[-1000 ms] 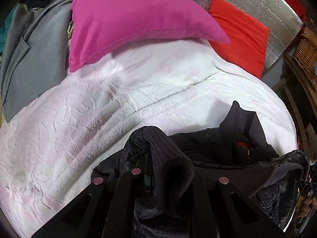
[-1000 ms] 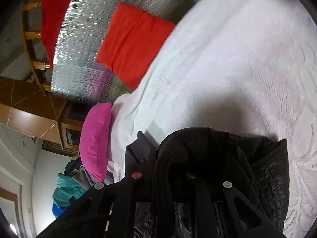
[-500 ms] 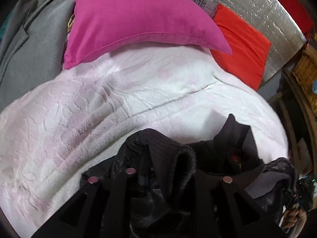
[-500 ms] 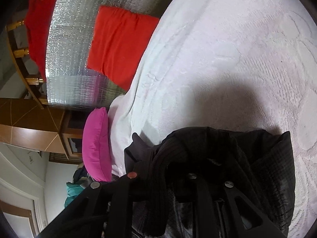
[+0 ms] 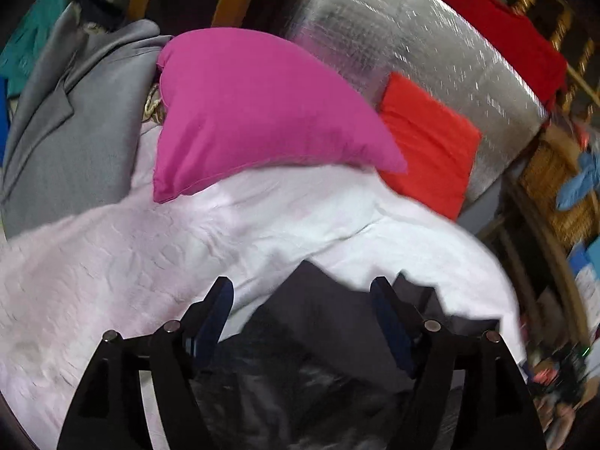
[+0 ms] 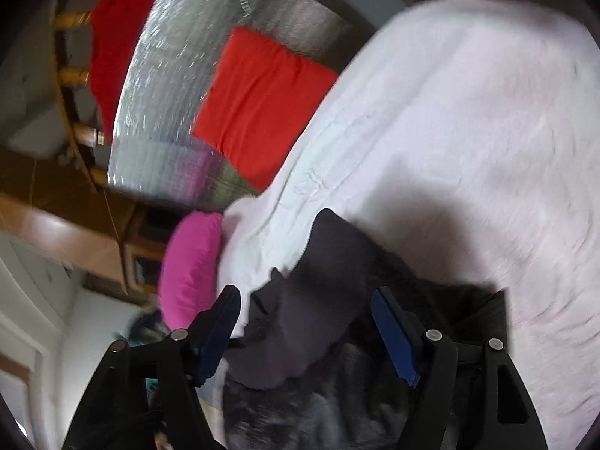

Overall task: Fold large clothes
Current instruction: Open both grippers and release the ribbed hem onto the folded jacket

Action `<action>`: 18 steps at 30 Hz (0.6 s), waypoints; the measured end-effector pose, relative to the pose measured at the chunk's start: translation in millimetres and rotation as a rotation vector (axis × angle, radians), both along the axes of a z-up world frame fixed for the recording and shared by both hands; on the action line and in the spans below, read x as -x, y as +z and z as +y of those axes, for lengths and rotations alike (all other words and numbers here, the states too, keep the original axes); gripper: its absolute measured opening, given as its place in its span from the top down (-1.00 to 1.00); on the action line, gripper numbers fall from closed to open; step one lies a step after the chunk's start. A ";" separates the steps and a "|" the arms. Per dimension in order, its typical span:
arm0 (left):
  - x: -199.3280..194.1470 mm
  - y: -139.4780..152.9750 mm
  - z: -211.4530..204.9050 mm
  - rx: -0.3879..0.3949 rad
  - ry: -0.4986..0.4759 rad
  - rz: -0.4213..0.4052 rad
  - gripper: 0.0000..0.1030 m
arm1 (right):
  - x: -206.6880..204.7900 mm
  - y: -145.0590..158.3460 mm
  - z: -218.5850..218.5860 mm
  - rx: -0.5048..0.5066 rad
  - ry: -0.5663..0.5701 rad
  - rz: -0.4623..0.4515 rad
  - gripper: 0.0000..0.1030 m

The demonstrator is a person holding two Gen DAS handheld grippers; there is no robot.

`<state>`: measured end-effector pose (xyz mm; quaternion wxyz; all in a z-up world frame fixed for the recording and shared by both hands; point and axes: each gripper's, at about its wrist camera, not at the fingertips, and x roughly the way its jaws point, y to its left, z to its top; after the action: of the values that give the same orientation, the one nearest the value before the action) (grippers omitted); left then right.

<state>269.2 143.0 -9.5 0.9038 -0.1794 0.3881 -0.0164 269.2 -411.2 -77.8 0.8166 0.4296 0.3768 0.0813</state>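
dark quilted fabric jacket (image 5: 330, 341) on white textured bedspread (image 5: 112, 262); left gripper (image 5: 300, 296) and right gripper (image 6: 303, 300) jaws opening, apart above it, gripping nothing.

You see dark grey garment (image 5: 322, 322), pale pink embossed bedspread (image 5: 112, 255), magenta pillow (image 5: 255, 112), red cushion (image 5: 427, 142), silver foil sheet (image 5: 412, 37).

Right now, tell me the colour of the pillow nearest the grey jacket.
Magenta pink pillow; clearest in the left wrist view.
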 end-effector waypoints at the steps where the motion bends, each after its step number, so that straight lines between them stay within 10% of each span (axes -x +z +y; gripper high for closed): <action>1: -1.7 -5.1 0.7 -0.015 -0.012 0.016 -0.48 | -0.9 0.2 1.0 0.043 0.015 0.003 -0.47; 11: -34.9 -55.1 -30.0 -0.201 -0.137 0.128 -0.45 | -42.2 -10.4 52.6 0.527 0.262 0.045 -0.47; 15: -45.8 -69.3 -38.6 -0.298 -0.123 0.181 0.59 | -57.4 -22.8 65.6 0.633 0.312 0.084 -0.26; 16: -47.1 -70.9 -37.9 -0.315 -0.116 0.187 0.84 | -60.5 -25.9 66.7 0.673 0.326 0.112 0.46; 18: -49.2 -71.8 -32.7 -0.306 -0.110 0.188 0.97 | -59.3 -22.3 66.9 0.700 0.347 0.106 0.65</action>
<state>318.4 110.2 -81.3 0.8781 -0.0192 0.4780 0.0104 328.4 -344.3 -100.1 0.8673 0.0585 0.4904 0.0625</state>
